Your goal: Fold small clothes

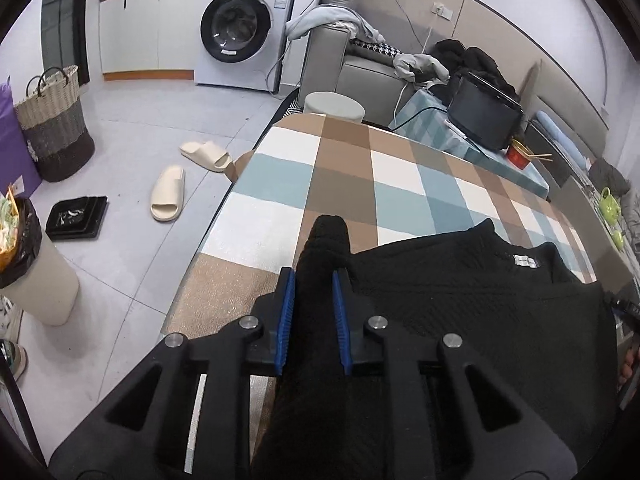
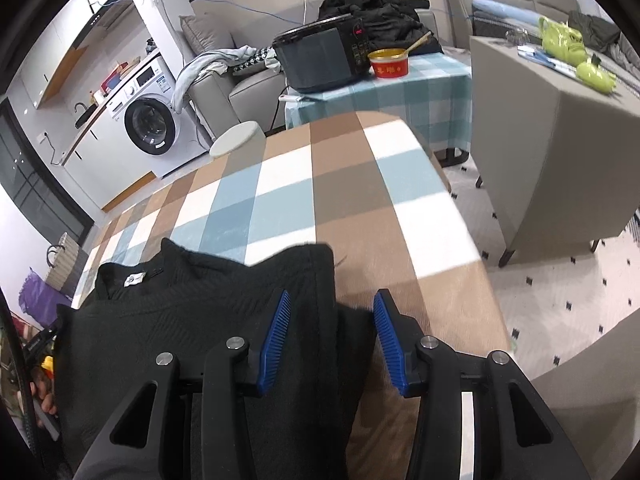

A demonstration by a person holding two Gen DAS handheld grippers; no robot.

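Black textured knit top (image 1: 460, 304) w/ a small white neck label lies spread on the desk (image 1: 280, 184), which has a brown, blue & white checked cloth. Left tongs (image 1: 314, 276): blue ribbed pads either side of a bunched black sleeve that runs between them; pads look close on the fabric, but can't tell if they're pressing. Right tongs (image 2: 331, 300): released, jaws apart over the top's right edge (image 2: 320, 280), cloth beneath, not pinched.
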